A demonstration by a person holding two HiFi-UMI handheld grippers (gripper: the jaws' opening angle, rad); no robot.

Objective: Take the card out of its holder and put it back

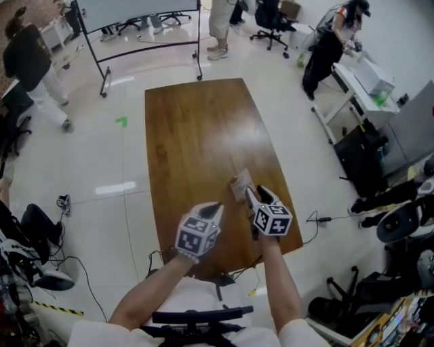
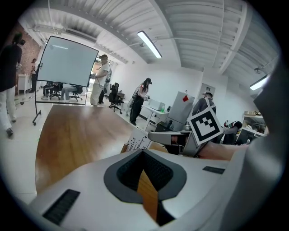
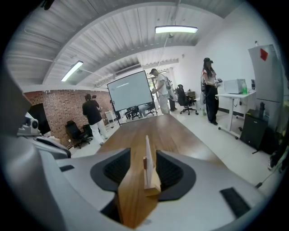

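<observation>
A white card (image 3: 147,158) stands edge-on in a small wooden holder (image 3: 152,182) on the brown table (image 1: 196,129). It sits between the jaws of my right gripper (image 3: 144,168), which stand wide apart with neither pad pressing on it. In the head view the card (image 1: 242,183) shows just left of the right gripper (image 1: 256,195), near the table's front right edge. My left gripper (image 1: 214,209) hovers to the left of it, its fingertips meeting and nothing between them. The left gripper view shows the printed card (image 2: 137,143) and the right gripper (image 2: 171,137) behind it.
A rolling whiteboard (image 1: 135,13) stands beyond the table's far end. Several people stand around the room. A white desk (image 1: 359,81) and office chairs are at the right, and cables (image 1: 319,220) lie on the floor by the table's right side.
</observation>
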